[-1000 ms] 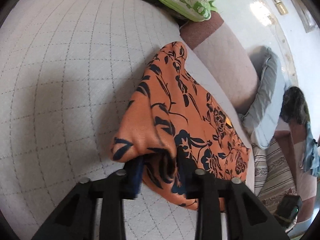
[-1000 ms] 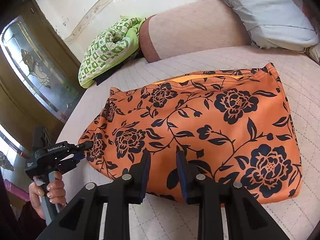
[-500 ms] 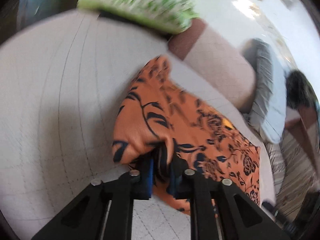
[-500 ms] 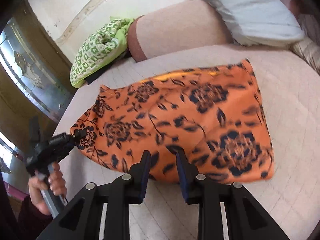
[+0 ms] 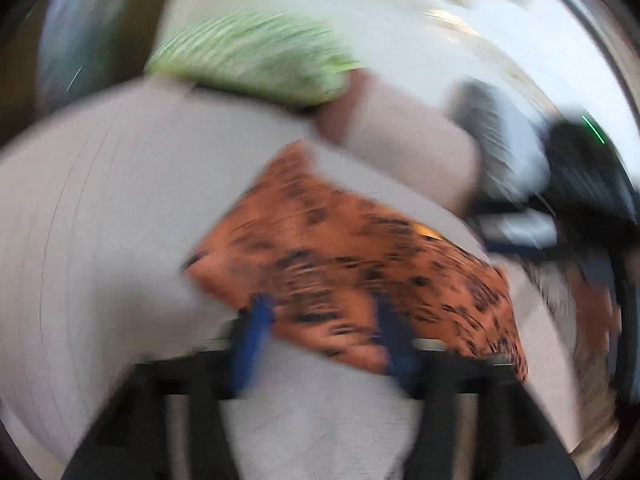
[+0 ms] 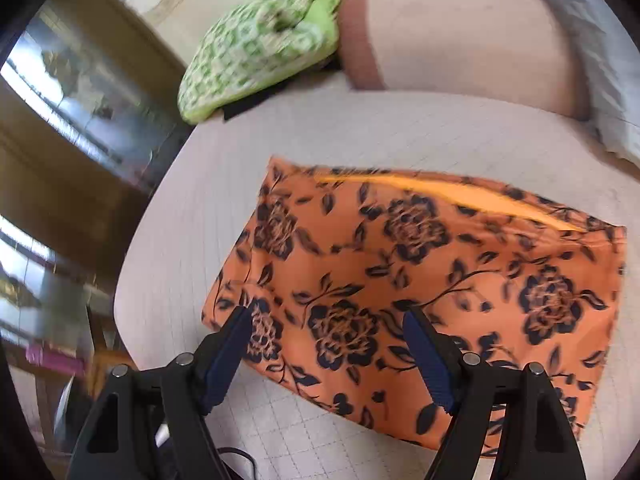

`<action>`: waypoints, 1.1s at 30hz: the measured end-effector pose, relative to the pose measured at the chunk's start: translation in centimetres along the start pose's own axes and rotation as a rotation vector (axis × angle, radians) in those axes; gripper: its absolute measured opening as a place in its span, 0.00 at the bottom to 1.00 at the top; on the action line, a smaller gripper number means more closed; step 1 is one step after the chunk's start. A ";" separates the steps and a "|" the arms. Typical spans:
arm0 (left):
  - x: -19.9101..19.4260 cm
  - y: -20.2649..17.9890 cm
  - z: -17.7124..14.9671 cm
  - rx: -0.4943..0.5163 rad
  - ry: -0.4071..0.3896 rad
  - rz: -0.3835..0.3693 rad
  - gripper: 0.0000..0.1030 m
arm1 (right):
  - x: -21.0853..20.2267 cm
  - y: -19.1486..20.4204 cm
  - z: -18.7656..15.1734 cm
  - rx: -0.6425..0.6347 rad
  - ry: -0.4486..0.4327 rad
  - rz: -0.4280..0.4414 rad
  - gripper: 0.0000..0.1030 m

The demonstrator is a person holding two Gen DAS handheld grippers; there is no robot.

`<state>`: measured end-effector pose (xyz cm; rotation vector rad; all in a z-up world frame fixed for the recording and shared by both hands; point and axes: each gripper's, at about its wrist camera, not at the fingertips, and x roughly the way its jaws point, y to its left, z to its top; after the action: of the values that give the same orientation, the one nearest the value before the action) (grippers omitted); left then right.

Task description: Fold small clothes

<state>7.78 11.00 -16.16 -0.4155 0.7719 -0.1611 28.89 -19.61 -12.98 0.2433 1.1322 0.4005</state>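
Observation:
An orange garment with a dark floral print lies flat on the pale quilted seat, folded into a rough rectangle. My right gripper is open, its jaws spread wide just above the garment's near edge, holding nothing. The left wrist view is heavily blurred by motion. There the same garment lies ahead of my left gripper, whose blue-padded jaws stand apart at the cloth's near edge, empty.
A green patterned cushion lies at the back of the seat beside a pink-brown bolster. A grey pillow is at the right. A glass-panelled cabinet stands to the left beyond the seat edge.
Both grippers were shut on the garment's edge and have let go and opened. The garment now lies flat and folded. Both cameras have pulled back, the left one fast.

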 end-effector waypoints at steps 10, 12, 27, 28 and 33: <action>7.2 7.6 3.6 -0.404 0.243 -0.099 0.80 | 0.7 -3.2 -10.6 -0.002 -0.128 -0.052 0.73; 8.3 6.6 3.8 -0.425 0.243 -0.110 0.80 | -0.2 -4.8 -12.1 0.021 -0.163 -0.050 0.73; 12.1 1.8 3.9 -0.348 0.166 -0.112 0.21 | -2.7 -12.3 -14.6 0.134 -0.363 -0.005 0.68; 11.8 1.4 4.3 -0.335 0.158 -0.105 0.20 | -2.8 -13.0 -14.3 0.157 -0.369 0.004 0.66; 9.1 -3.6 6.2 -0.150 0.080 -0.086 0.19 | -2.6 -14.9 -12.9 0.235 -0.403 0.061 0.50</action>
<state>18.64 7.00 -16.48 -0.5880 0.8480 -0.2020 18.93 -34.36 -21.93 0.5412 0.7738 0.2561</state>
